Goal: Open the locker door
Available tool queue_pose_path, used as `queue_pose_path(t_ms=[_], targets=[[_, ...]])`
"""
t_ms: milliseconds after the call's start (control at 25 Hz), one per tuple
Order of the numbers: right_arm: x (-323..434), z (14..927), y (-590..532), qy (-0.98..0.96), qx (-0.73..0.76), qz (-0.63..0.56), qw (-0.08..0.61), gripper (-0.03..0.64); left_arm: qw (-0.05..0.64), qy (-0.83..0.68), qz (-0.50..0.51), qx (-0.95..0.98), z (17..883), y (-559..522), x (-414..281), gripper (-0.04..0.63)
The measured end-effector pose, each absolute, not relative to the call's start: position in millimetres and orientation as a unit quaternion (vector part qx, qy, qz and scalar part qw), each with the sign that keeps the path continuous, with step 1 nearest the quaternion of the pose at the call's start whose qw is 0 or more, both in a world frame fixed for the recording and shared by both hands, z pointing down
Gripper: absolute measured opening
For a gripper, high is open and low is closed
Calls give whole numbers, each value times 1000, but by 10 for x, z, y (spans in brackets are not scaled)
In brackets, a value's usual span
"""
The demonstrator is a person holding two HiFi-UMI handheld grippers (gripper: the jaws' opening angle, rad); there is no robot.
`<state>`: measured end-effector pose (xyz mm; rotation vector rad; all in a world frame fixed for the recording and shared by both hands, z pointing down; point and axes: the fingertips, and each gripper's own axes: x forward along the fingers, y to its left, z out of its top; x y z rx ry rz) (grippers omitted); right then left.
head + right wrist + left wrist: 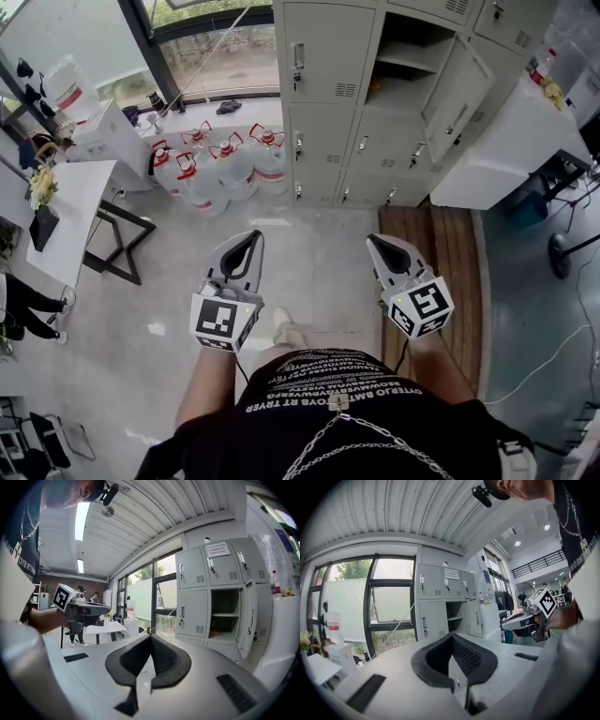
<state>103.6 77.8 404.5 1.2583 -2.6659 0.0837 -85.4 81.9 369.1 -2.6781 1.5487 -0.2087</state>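
Observation:
A bank of pale grey lockers [356, 103] stands ahead of me, well out of reach. One middle locker door [457, 98] hangs open to the right and shows a shelf [408, 61] inside; the other doors are closed. My left gripper [253, 238] and right gripper [372, 242] are held side by side over the floor, both shut and empty, pointing at the lockers. In the right gripper view the shut gripper [150, 637] faces the open compartment [225, 616] and its door [248, 620]. The left gripper view shows its gripper [451, 637] shut, with the lockers [440, 602] beyond.
Several large water bottles [220, 164] stand on the floor left of the lockers. A white table [75, 202] is at the left and a white counter [516, 141] at the right. A wooden platform [441, 253] lies before the lockers. A person's legs [28, 305] show far left.

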Motion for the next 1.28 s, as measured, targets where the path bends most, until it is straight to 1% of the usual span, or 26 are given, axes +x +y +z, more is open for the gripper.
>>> queue_pose_path(t_ms=[240, 520, 1040, 1280], targets=[[939, 4030, 528, -899, 424, 25, 104, -5, 43, 481, -80, -872, 3644, 575, -844, -2], [857, 4124, 305, -897, 429, 35, 105, -5, 14, 477, -88, -875, 3837, 333, -889, -2], [684, 4217, -60, -888, 444, 43, 111, -5, 11, 462, -90, -882, 3918, -76, -1068, -2], [411, 4196, -194, -888, 442, 49, 115, -5, 16, 448, -86, -890, 3846, -225, -1187, -2]])
